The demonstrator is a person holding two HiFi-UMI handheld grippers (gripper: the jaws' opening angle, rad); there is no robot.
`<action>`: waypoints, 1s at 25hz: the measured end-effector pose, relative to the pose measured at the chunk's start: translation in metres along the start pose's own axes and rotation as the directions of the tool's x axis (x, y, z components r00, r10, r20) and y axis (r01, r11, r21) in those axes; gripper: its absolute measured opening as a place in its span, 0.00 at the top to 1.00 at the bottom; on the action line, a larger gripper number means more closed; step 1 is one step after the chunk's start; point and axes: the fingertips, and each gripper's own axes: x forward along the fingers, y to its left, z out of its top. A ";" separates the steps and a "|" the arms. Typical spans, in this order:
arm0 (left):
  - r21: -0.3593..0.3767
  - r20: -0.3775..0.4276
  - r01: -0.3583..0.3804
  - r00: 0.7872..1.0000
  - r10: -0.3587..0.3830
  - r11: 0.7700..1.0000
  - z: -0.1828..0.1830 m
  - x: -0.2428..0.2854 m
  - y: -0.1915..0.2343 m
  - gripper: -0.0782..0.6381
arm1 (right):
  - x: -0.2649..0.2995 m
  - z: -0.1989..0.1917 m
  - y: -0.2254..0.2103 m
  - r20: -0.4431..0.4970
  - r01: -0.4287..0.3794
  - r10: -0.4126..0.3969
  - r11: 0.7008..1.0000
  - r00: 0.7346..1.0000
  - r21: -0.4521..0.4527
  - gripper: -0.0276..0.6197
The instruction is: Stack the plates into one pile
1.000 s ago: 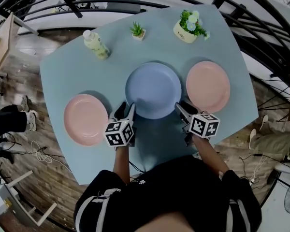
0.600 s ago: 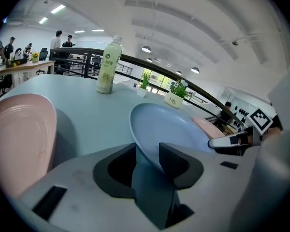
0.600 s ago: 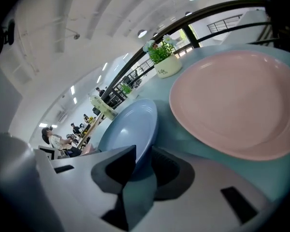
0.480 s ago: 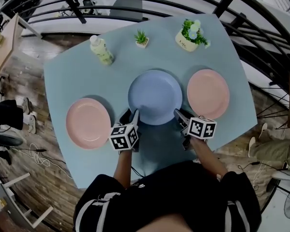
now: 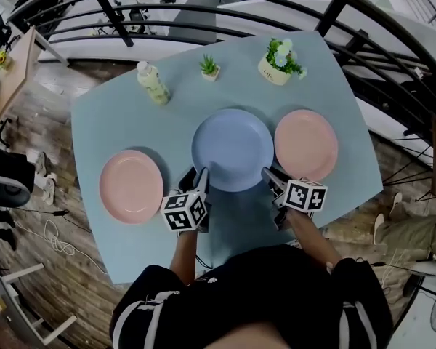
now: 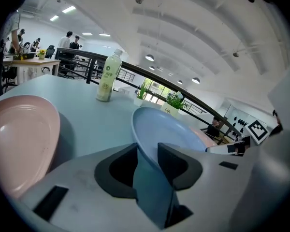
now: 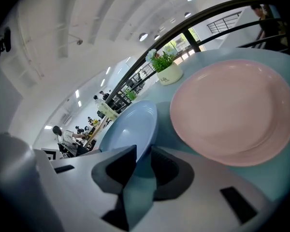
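Blue plate (image 5: 232,147), at the middle of the counter (image 5: 109,122), had edged just beside the right pink plate (image 5: 306,145) with your left gripper (image 5: 196,176) and right gripper (image 5: 270,175) jaws clamped on its near rim, so stacking seemed underway.
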 end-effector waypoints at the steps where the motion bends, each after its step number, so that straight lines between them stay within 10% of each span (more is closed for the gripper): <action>1: 0.005 0.004 0.002 1.000 -0.002 1.000 0.002 -0.001 -0.004 0.71 | -0.005 0.002 0.000 0.011 -0.005 0.005 1.000 1.000 -0.001 0.81; 25: 0.112 -0.009 0.026 1.000 -0.025 0.993 -0.008 0.031 -0.155 0.71 | -0.123 0.054 -0.082 0.176 -0.128 0.118 0.991 0.977 0.047 0.82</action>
